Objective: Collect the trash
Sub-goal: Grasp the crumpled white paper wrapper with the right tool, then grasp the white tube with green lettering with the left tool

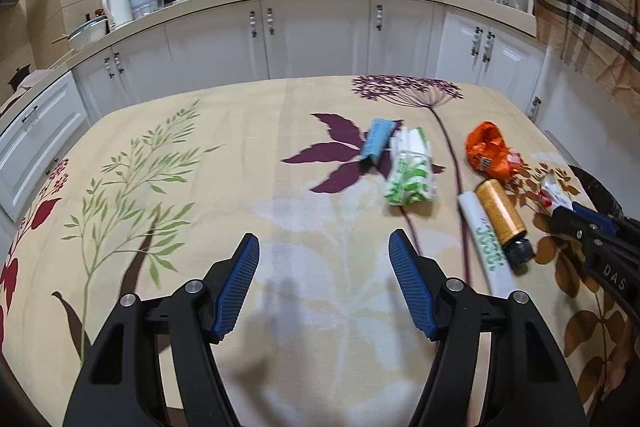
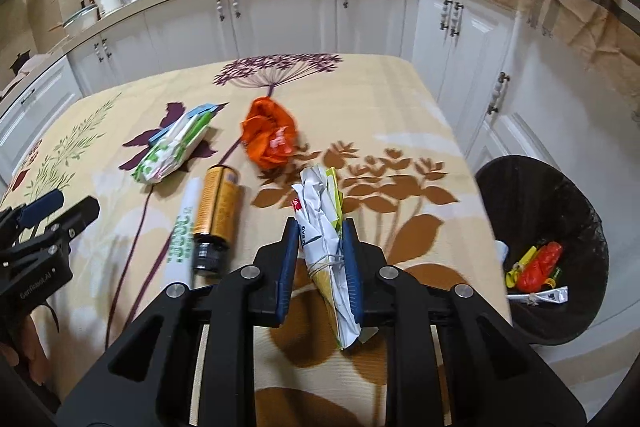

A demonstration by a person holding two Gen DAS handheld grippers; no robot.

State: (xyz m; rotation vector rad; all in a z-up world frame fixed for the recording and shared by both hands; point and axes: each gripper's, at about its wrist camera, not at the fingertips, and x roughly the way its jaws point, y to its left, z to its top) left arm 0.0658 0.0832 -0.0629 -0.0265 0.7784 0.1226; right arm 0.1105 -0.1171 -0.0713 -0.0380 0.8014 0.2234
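- Trash bin (image 2: 532, 187): black-lined, standing off the table's right edge, already holding several wrappers.
- Green-and-white pack (image 2: 170, 151): soft and light; best gripped across its narrow middle.
- Gold bottle (image 2: 218, 211): lying on its side, rigid, probably smooth and prone to rolling; grip across the body.
- Crumpled wrapper (image 2: 322, 227): thin, light and compressible; tied at the waist, which gives a firm hold.
- Right gripper (image 2: 320, 259): closed tight on the crumpled wrapper at that waist, near the table's bin side.
- Left gripper (image 1: 324, 267): jaws wide apart, holding nothing, above bare cloth.
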